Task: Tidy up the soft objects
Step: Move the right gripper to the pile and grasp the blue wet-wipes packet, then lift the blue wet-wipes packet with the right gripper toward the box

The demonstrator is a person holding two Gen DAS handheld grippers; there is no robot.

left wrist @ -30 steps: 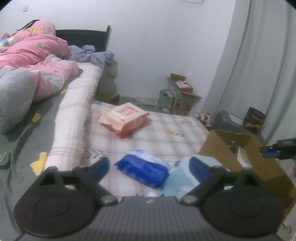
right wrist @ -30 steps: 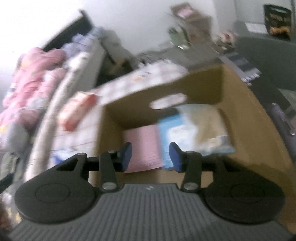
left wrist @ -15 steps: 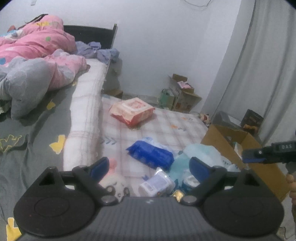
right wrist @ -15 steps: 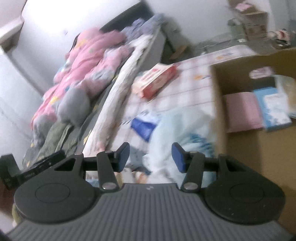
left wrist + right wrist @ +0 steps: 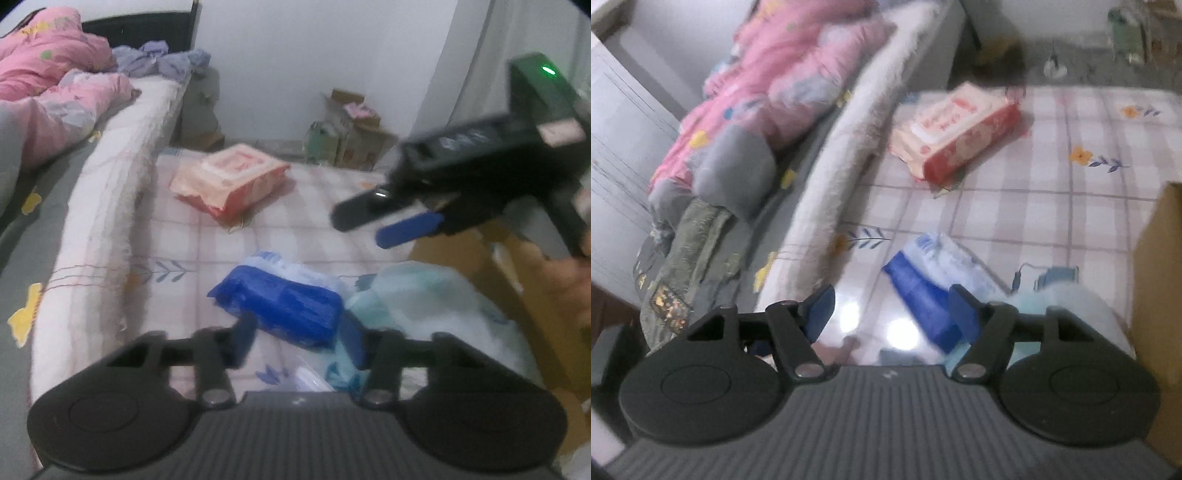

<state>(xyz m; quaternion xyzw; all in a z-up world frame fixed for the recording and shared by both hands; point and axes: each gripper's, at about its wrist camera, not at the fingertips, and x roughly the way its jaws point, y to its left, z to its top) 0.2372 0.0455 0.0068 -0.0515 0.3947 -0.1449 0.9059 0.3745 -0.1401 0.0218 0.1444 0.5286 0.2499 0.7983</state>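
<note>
- Since a sec ago left tool (image 5: 297, 341) dropped toward the blue pack (image 5: 280, 308) on the checked sheet (image 5: 295, 229), jaws closing, not gripping yet.
- Pack's long axis runs crosswise, just ahead; left's nearer.
- Right tool (image 5: 890, 314) is opening, empty.

Open checked sheet (image 5: 1052, 206) btwn red pack (image 5: 955, 129) and blue pack (image 5: 919, 291): room to pass. Cardboard box (image 5: 1158, 277) blocks right; mattress edge (image 5: 849, 147) walls left. Pale blue bag (image 5: 436, 306) crowds blue pack, touching.

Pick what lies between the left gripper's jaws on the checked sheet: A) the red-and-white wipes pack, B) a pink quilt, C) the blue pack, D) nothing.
C: the blue pack sits between the left gripper's closing jaws; the wipes pack lies farther off.
</note>
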